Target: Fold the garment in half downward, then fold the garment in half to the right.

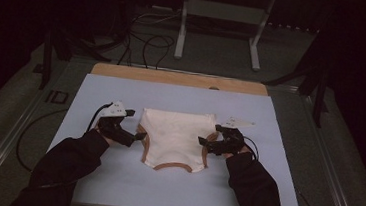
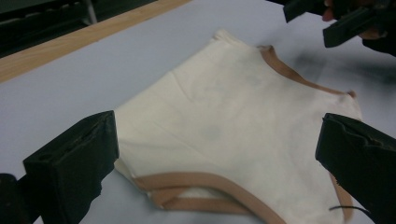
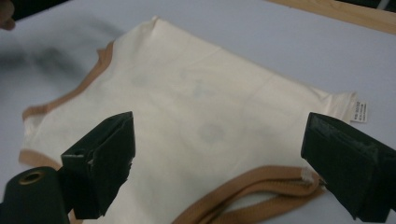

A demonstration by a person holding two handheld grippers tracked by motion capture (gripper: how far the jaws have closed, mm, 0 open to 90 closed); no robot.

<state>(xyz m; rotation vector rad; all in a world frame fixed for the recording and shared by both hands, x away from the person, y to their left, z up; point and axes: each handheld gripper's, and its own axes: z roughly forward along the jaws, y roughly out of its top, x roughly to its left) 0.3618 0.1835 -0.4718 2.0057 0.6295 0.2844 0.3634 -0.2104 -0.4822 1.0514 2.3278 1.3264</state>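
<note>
Two grippers flank a cream garment (image 1: 175,137) on the pale blue sheet (image 1: 114,177) that covers your bench, seen from the high view. The garment lies flat near the middle of the sheet, its straight edge toward the far side and its tan-trimmed openings toward you and at both sides. Your left gripper (image 1: 140,137) sits just beside the garment's left side, at the tan trim (image 1: 171,166) there; your right gripper (image 1: 201,142) sits just beside the right side.

Seen from the left gripper view, its jaws stand wide apart, one at each lower corner of the frame, with the garment (image 2: 224,121) spread between and beyond them and nothing held. Your other gripper (image 2: 327,23) shows at the upper right, past the garment's far side.

From the right gripper view, those jaws are likewise spread wide and hold nothing; the garment (image 3: 201,107) lies beyond them, its doubled tan trim (image 3: 261,186) close in front. A small white label (image 3: 359,112) sticks out at one corner of the cloth.

A strip of bare wood (image 1: 178,77) shows along the bench's far edge, with cables (image 1: 151,42) on the floor behind it. Your dark sleeves (image 1: 65,168) enter from the bottom.
</note>
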